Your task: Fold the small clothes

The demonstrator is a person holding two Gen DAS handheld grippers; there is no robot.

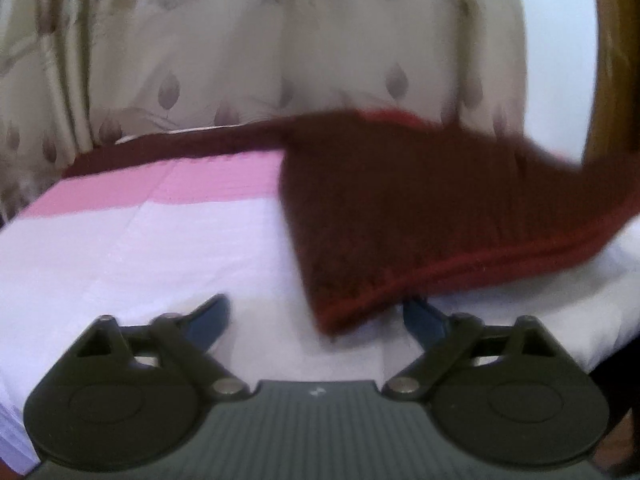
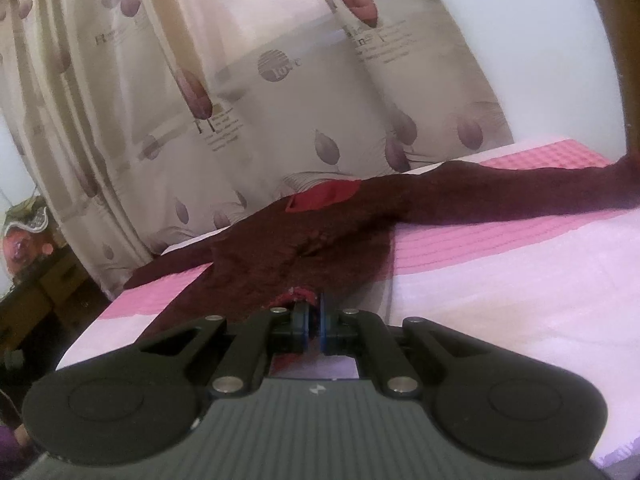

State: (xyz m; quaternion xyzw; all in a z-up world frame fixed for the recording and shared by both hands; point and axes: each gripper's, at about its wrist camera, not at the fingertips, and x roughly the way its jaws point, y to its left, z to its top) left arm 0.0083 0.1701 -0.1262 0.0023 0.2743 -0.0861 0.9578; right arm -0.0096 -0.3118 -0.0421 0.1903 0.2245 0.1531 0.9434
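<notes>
Hanging at the left, the left gripper (image 1: 316, 320), fingers (image 1: 212, 320) standing well apart with nothing pressed between them; corner of the dark red knitted garment (image 1: 420, 216) drooping just over the gap, near the right-hand finger, seemingly not pinched, though blur making contact hard to judge. Spreading beneath, a bed (image 1: 140, 248) covered in a pink-and-white sheet, patterned curtain (image 1: 240, 60) behind.

Moving rightward, the garment lying partly on the bed, partly lifted, its brighter red hem curving along the raised edge. In the right wrist view, the same garment (image 2: 304, 240) stretching across the pink band of the sheet, a sleeve trailing off to the far right, a red patch, possibly a label or lining (image 2: 324, 198), showing near the neckline.

At the right, the right gripper (image 2: 314, 312), fingers brought together and clamped on the near edge of the knit, cloth bunching just ahead of the tips.

Probably beginning a fold: bringing the left fingers onto the hanging corner before closing, catching both layers at the hem, keeping the two held points level, carrying the edge across evenly so that the loose knit is not dragging or twisting on the sheet.
</notes>
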